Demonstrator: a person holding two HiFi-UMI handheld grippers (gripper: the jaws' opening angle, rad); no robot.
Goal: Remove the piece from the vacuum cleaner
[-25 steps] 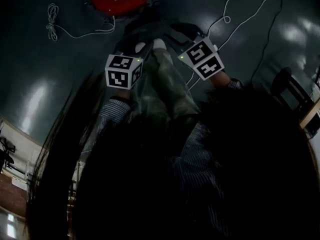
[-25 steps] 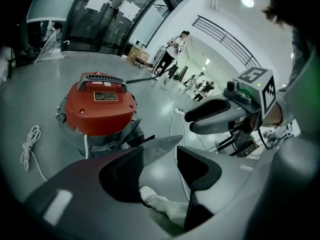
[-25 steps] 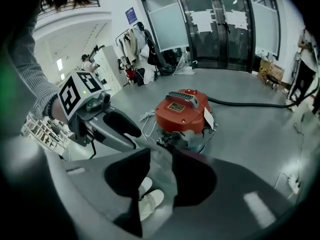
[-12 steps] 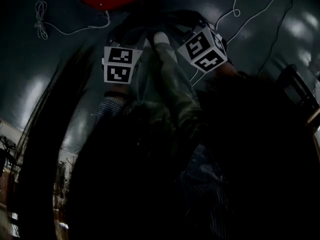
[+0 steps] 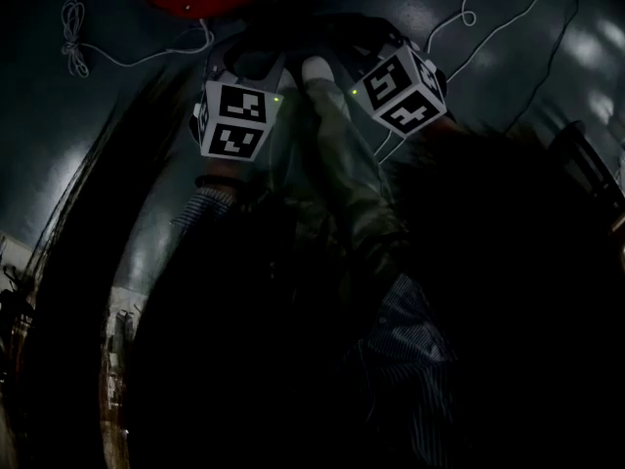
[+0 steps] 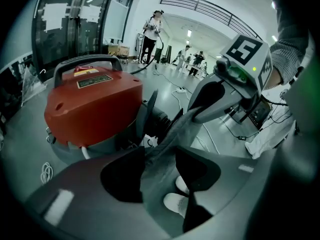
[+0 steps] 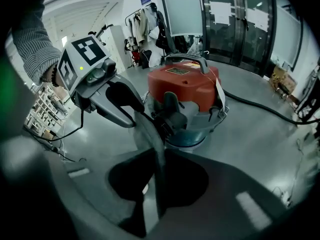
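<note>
**Both grippers on the grey piece at the vacuum cleaner's inlet**

The floor [image 7: 260, 129] is smooth, grey and glossy, in a large bright hall. Glass doors [image 7: 235, 24] fill the upper right of the right gripper view, and a rack of clothes [image 7: 145, 19] stands at its top centre. A railing [image 6: 210, 9] crosses the top of the left gripper view, with a standing person [image 6: 152, 29] far behind.

Around the machine the floor is mostly open. A black hose [image 7: 270, 111] trails off at the right, a coiled white cable [image 5: 78, 37] lies at the upper left of the head view, and a chair [image 5: 586, 164] stands at its right edge. The person's white shoes [image 6: 177, 201] are just below the jaws.

The vacuum cleaner [image 6: 92, 106] is a drum with a red top, a black carry handle [image 6: 87, 61] and a grey lower tub [image 7: 195, 134]. It sits at the top edge of the head view. The grey piece [image 6: 172, 134] runs from a black ribbed inlet on its side toward the camera. It looks broad and flat from the left and thin edge-on from the right.

The left gripper [image 6: 160, 151] has its jaws closing from wide, and the piece fills the gap and touches both. The right gripper [image 7: 156, 151] has its jaws closing narrowly on the piece's thin edge.
</note>
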